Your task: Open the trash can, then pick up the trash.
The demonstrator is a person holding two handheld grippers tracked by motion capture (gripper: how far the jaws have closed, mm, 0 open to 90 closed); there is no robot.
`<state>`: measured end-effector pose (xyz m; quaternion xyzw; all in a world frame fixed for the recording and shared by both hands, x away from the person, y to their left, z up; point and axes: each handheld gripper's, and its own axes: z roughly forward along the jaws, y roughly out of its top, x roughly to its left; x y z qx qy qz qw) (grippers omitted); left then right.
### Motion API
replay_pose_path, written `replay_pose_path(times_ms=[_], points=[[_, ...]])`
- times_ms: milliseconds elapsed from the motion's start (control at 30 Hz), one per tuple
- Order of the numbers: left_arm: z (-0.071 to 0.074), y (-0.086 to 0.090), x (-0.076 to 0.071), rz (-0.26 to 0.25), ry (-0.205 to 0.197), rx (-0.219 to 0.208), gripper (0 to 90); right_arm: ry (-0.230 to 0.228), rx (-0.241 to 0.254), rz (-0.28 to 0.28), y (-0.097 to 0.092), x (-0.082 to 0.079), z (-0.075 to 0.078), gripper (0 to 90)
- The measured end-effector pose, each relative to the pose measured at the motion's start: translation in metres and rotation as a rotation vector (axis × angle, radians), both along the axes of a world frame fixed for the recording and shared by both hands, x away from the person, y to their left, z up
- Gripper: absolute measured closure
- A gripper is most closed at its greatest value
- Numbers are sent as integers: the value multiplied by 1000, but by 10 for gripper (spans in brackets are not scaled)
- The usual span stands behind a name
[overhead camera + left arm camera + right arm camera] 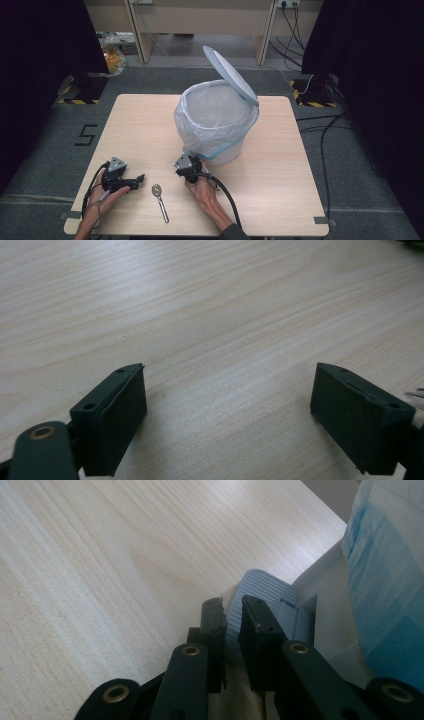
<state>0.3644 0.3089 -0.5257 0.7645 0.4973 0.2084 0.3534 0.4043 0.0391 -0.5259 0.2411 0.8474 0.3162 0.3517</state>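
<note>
pedal bin (220, 125) stands on the far-centre of the wooden table (280, 190), lined with a white bag edged in blue, its grey lid (231, 75) raised and tilted back. its ribbed grey foot pedal (260, 592) sits low at the near side of the base. the right gripper (192, 167) is at the pedal, jaws drawn nearly together with nothing between them, tips resting on or just above the pedal's ribbed face. a metal spoon (160, 201) lies flat near the front edge, between the two hands. the left gripper (230, 410) rests low over bare wood at the near left, jaws spread wide and empty.
</note>
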Motion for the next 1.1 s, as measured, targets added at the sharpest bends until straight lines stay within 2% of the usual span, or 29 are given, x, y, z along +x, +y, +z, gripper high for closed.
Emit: replay_pose_path(times_ms=[1100], points=[[0, 0, -2, -1, 2, -3, 141, -6, -15, 17, -1, 0, 0, 802]])
